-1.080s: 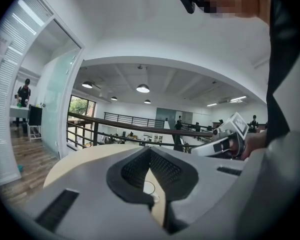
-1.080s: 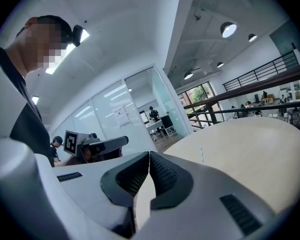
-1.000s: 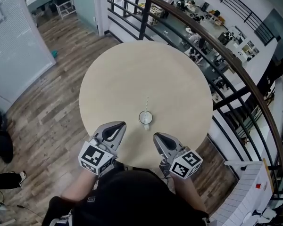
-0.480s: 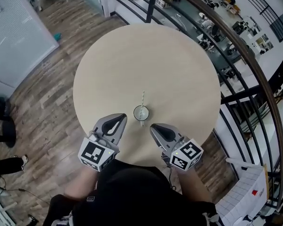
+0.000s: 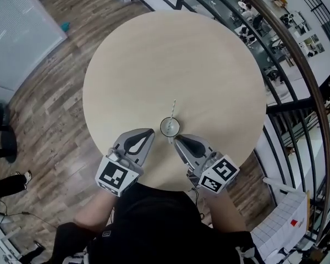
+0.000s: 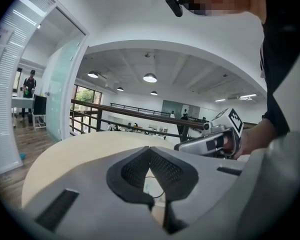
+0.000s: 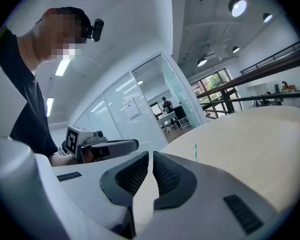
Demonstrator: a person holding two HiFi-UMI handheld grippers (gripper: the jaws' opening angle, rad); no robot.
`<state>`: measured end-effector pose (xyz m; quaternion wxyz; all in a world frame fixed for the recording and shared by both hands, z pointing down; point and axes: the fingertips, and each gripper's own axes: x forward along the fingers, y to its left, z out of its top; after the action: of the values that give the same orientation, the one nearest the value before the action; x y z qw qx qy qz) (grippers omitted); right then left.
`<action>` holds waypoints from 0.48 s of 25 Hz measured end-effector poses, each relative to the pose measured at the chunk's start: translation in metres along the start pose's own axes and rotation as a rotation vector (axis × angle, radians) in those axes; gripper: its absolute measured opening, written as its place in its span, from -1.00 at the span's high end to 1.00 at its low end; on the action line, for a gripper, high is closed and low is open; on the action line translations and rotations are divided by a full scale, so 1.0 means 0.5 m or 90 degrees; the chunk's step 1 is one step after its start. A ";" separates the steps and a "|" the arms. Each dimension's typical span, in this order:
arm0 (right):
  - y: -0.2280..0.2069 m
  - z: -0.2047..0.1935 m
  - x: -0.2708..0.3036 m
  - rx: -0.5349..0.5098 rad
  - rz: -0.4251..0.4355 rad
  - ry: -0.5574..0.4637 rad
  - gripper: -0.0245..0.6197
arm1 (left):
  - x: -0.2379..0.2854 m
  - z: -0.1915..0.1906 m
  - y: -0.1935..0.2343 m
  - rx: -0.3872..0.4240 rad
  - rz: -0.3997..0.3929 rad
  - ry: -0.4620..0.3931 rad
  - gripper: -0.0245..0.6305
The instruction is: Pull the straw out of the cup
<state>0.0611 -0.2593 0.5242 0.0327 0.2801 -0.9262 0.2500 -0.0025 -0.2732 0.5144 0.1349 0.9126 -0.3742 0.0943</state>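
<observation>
A small clear cup (image 5: 169, 127) stands on the round beige table (image 5: 154, 54), near its front edge. A thin white and blue straw (image 5: 173, 106) sticks out of it, leaning away from me. My left gripper (image 5: 150, 131) lies just left of the cup and my right gripper (image 5: 176, 138) just in front and right of it. Both are shut and hold nothing. In the left gripper view the cup (image 6: 152, 184) shows through the gap behind the closed tips (image 6: 150, 149), with the right gripper (image 6: 210, 143) beyond. The right gripper view shows the straw (image 7: 195, 152) right of its tips (image 7: 151, 154).
A dark metal railing (image 5: 297, 70) curves round the table's right side, with a lower floor beyond it. Wood flooring (image 5: 38, 103) lies to the left, beside a glass partition (image 5: 16, 32). The table's front edge (image 5: 154, 187) is right at my body.
Both grippers have come forward and down toward the cup, and now sit close on either side of it. The cup and straw have stayed in place on the table.
</observation>
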 end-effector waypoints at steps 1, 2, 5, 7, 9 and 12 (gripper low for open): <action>-0.013 -0.003 0.005 0.005 0.001 0.003 0.86 | 0.011 -0.006 0.007 -0.003 -0.002 0.004 0.90; -0.024 -0.008 0.009 0.008 -0.001 0.009 0.86 | 0.021 -0.013 0.011 -0.005 -0.004 0.007 0.90; -0.047 -0.032 0.014 0.009 -0.010 0.026 0.85 | 0.038 -0.041 0.013 -0.010 -0.013 0.016 0.90; -0.059 -0.044 0.017 0.007 -0.015 0.031 0.85 | 0.046 -0.058 0.017 -0.012 -0.015 0.023 0.90; -0.070 -0.049 0.023 0.003 -0.019 0.033 0.85 | 0.054 -0.072 0.025 -0.014 -0.012 0.027 0.90; -0.078 -0.056 0.034 -0.004 -0.016 0.044 0.74 | 0.071 -0.086 0.039 -0.015 -0.006 0.030 0.90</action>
<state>0.0657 -0.2825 0.5693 0.0687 0.2829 -0.9218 0.2558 0.0056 -0.2960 0.5681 0.1544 0.9103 -0.3678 0.1105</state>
